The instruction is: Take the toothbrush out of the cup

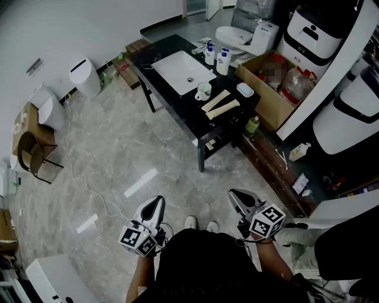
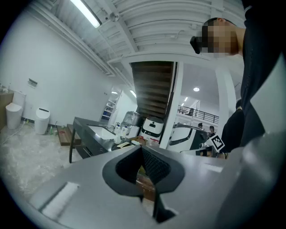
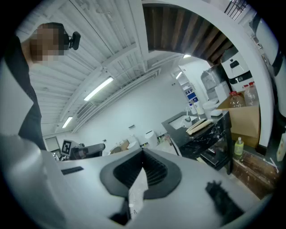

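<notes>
Contents of the distant cup (image 1: 203, 91): too small.

- Head view: even, cool indoor light, sharp throughout; white glare patches on the glossy floor (image 1: 141, 183).
- Gripper views: heavy fisheye bending, black rounded corners, glowing ceiling strip light (image 2: 87, 12), soft near foreground.

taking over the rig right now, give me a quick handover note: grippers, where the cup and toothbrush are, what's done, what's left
Left gripper: shut, empty, held low by the person's body.
Right gripper: shut, empty, also low by the body.
Cup: on the black table, beside the sink, across open floor from the person.
Toothbrush: too small to make out from here, and nothing shows it outside the cup.
Done: nothing yet.
Left: walk up to the table, open one gripper, probably steady the cup with the other, then grip the toothbrush and lift it clear.
</notes>
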`<state>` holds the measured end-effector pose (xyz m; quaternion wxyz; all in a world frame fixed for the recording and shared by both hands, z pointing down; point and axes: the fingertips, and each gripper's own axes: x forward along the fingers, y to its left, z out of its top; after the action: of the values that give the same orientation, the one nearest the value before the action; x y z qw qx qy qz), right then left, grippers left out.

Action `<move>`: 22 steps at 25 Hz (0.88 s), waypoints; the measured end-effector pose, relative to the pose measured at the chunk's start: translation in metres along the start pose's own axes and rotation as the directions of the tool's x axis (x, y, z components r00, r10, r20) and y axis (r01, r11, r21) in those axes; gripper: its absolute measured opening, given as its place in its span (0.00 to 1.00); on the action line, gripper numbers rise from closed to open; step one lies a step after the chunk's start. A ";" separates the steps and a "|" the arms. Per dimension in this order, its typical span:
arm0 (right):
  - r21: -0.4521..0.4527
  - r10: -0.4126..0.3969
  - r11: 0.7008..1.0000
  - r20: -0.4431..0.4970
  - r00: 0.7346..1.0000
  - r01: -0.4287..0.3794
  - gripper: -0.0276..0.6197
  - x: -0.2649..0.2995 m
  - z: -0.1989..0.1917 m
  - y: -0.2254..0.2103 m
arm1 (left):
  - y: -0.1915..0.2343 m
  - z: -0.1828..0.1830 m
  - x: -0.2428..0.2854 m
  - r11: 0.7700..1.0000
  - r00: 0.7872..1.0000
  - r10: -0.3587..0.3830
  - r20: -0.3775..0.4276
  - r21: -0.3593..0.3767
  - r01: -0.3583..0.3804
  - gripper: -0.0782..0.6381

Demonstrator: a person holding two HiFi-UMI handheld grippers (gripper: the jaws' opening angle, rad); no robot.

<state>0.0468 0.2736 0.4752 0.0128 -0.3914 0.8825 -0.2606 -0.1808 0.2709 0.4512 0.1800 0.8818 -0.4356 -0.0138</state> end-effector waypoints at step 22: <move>0.097 0.037 0.995 0.026 0.999 -0.039 0.06 -0.042 -0.017 -0.045 | -0.047 -0.014 0.015 0.999 0.999 0.020 -0.049 0.036 -0.019 0.12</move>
<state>0.1030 0.2856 0.5039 0.0476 -0.3766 0.8758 -0.2981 -0.1327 0.2900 0.4509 0.1753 0.8807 -0.4397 0.0176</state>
